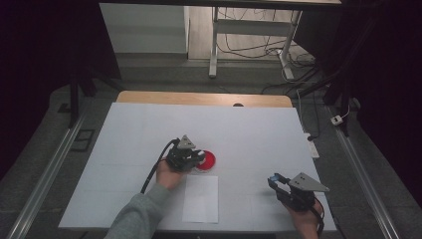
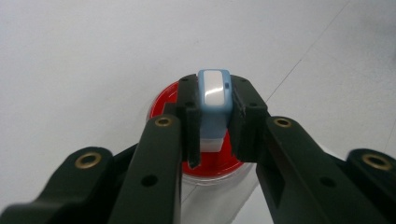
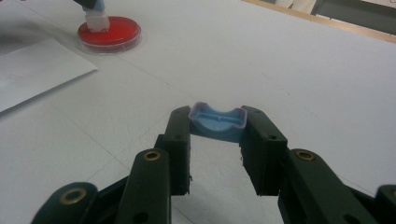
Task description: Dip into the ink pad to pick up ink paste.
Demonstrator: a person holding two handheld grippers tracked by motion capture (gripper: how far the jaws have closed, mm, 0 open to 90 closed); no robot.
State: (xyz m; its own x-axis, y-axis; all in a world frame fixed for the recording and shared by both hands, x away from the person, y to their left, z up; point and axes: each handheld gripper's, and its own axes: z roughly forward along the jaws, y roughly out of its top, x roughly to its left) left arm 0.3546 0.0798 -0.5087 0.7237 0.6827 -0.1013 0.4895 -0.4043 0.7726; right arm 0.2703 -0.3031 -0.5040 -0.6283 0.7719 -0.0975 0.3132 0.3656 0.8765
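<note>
Here the left tool (image 2: 215,116) clamps a blue stamp (image 2: 214,95) over the red dish (image 2: 161,100); the right tool (image 3: 217,135) clamps its cap (image 3: 218,122).

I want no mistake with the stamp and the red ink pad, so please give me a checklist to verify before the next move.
1. Left gripper shut on the blue stamp: ok.
2. Stamp above the red ink pad: ok.
3. Stamp face touching the ink: cannot tell.
4. Right gripper shut on the blue cap: ok.
5. White paper lies flat beside the pad: ok.
</note>
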